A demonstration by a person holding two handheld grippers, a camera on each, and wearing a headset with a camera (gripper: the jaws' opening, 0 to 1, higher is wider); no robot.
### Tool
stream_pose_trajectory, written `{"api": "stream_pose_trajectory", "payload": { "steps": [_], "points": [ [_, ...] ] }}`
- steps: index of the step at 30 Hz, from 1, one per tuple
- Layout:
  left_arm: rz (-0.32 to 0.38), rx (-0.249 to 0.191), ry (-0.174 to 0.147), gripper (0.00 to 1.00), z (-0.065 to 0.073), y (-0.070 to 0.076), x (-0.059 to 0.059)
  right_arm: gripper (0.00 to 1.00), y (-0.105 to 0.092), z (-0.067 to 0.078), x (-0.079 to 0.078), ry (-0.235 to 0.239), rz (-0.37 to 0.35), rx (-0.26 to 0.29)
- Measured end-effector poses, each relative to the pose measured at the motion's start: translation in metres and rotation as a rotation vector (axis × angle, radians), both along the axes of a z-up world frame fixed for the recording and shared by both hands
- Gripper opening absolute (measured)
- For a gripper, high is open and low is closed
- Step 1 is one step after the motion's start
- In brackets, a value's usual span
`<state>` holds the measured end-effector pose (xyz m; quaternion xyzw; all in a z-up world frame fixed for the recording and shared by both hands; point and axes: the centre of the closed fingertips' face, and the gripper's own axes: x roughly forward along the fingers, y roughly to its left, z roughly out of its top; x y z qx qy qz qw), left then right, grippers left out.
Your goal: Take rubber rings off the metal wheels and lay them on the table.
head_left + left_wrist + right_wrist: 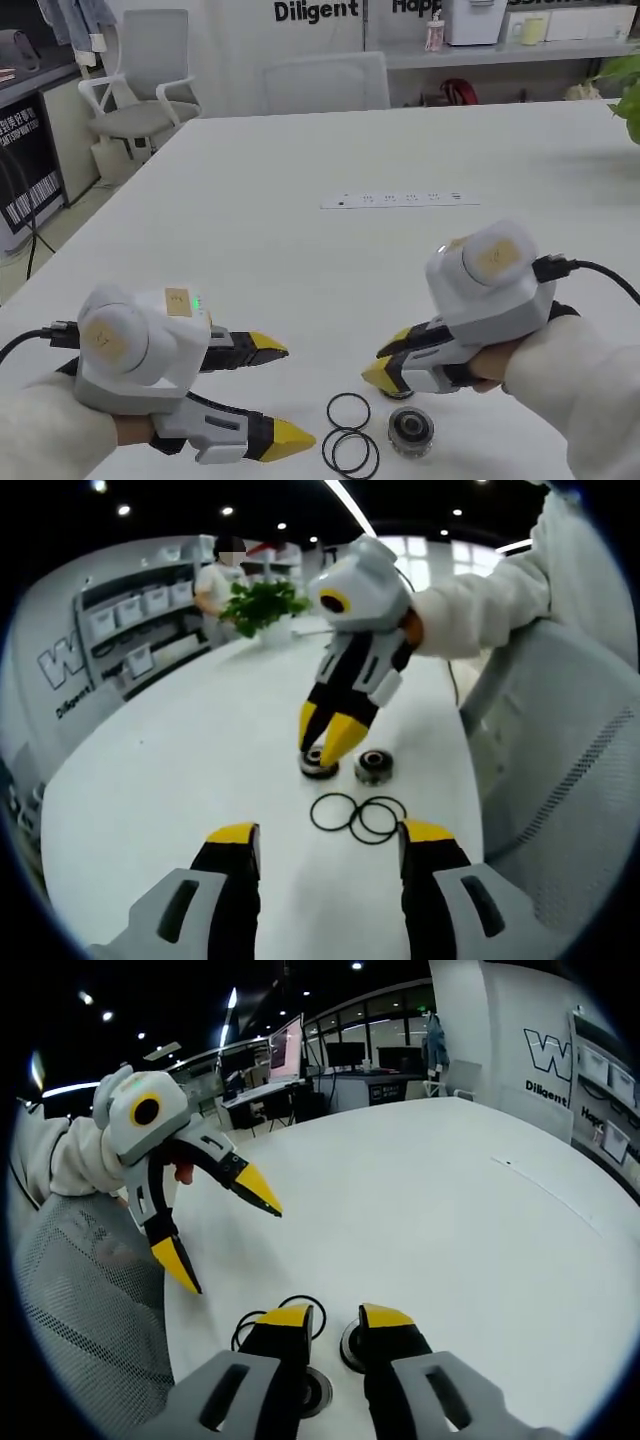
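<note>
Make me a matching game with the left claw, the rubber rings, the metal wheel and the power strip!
Things:
1. left claw
2. rubber rings
3. metal wheel
4. power strip

Clues:
a. white, farther up the table
b. thin and black, lying flat
c. open, with yellow tips
d. round, right beside the rings

Pairs: 1-c, 2-b, 3-d, 4-a
</note>
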<state>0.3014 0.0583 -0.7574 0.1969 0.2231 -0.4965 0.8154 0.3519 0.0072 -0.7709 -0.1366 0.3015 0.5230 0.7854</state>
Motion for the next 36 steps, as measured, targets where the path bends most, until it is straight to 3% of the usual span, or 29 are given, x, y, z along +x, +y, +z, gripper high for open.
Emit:
{"api": "stream_pose_trajectory", "payload": {
  "steps": [19,36],
  "points": [
    [0.016,-0.001,0.007,0.56,-0.001,0.003,0.003,0.2,-0.025,0.031,0.025,-0.019,-0.118,0.099],
    [0.031,-0.008,0.004,0.56,0.001,0.004,0.005,0.27,-0.048,0.032,0.033,0.001,-0.179,0.142]
  ]
}}
